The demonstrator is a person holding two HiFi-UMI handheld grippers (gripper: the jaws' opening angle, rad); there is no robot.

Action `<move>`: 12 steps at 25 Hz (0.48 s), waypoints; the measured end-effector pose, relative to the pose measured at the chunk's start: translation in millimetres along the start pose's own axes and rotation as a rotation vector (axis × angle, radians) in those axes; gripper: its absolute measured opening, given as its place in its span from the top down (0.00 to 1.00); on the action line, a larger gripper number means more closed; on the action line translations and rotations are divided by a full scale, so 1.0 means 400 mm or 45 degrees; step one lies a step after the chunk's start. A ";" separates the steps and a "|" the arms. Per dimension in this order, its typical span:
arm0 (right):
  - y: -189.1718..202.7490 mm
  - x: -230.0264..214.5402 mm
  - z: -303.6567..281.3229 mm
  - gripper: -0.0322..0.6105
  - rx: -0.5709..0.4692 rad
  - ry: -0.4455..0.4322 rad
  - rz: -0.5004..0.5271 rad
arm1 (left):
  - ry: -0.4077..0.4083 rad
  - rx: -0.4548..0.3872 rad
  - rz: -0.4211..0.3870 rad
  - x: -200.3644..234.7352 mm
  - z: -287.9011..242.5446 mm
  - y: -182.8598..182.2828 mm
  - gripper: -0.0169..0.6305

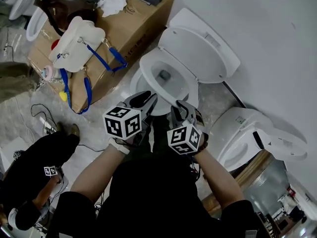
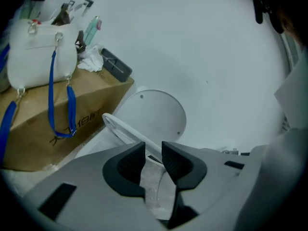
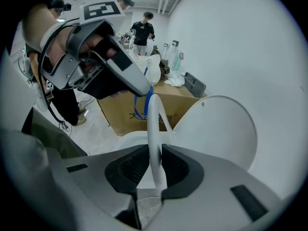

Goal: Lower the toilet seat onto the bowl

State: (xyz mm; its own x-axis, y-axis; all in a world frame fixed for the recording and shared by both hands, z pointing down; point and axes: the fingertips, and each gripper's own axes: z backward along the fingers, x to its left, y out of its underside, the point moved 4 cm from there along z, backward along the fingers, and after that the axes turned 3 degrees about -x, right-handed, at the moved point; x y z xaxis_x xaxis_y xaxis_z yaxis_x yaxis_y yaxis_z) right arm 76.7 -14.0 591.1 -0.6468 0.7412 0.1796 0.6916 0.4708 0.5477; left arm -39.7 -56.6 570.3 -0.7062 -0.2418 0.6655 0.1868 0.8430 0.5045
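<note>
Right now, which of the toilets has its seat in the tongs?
The middle toilet beside the cardboard box: the right tongs grip its raised toilet seat. The toilet at the lower right stands apart, untouched.

Glossy plastic toilet seat (image 3: 153,129), matt cardboard box (image 1: 148,24)

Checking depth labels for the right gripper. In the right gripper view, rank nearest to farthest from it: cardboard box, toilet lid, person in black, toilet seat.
1. toilet seat, gripped between the right gripper's jaws, dead centre.
2. toilet lid, upright just behind the seat, on the right.
3. cardboard box, past the seat, centre left.
4. person in black, standing far back, at the top.
</note>
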 end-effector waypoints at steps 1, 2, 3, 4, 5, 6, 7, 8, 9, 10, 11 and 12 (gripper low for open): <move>0.000 0.005 -0.001 0.81 0.003 -0.003 -0.002 | -0.007 0.000 0.046 0.011 -0.003 0.004 0.80; 0.000 0.010 -0.003 0.81 0.006 -0.005 -0.007 | -0.018 -0.001 0.072 0.020 -0.004 0.007 0.80; 0.001 0.014 -0.004 0.81 0.008 -0.008 -0.014 | -0.029 -0.001 0.078 0.027 -0.004 0.009 0.80; 0.001 0.018 -0.005 0.81 0.010 -0.010 -0.021 | -0.037 0.001 0.072 0.033 -0.004 0.011 0.80; 0.002 0.021 -0.006 0.81 0.012 -0.011 -0.027 | -0.039 0.004 0.066 0.036 -0.005 0.012 0.80; 0.002 0.023 -0.007 0.80 0.014 -0.013 -0.031 | -0.036 0.008 0.068 0.038 -0.006 0.015 0.80; 0.003 0.026 -0.008 0.80 0.016 -0.015 -0.035 | -0.029 0.012 0.077 0.039 -0.007 0.017 0.80; 0.004 0.029 -0.008 0.80 0.019 -0.017 -0.037 | -0.021 0.014 0.092 0.040 -0.009 0.020 0.80; 0.004 0.033 -0.009 0.80 0.022 -0.021 -0.038 | -0.014 0.016 0.105 0.041 -0.009 0.023 0.80; 0.005 0.038 -0.010 0.80 0.024 -0.027 -0.040 | -0.008 0.016 0.116 0.043 -0.010 0.026 0.80; 0.005 0.043 -0.012 0.80 0.025 -0.035 -0.043 | -0.005 0.015 0.125 0.045 -0.011 0.029 0.80; 0.006 0.050 -0.013 0.80 0.026 -0.045 -0.047 | -0.003 0.014 0.133 0.048 -0.012 0.032 0.80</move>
State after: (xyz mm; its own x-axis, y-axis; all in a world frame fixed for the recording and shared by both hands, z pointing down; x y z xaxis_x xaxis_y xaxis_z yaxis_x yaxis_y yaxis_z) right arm 63.5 -0.6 600.3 -0.6603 0.7397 0.1302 0.6741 0.5073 0.5368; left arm -47.4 -52.7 592.2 -0.6851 -0.1512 0.7126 0.2517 0.8688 0.4264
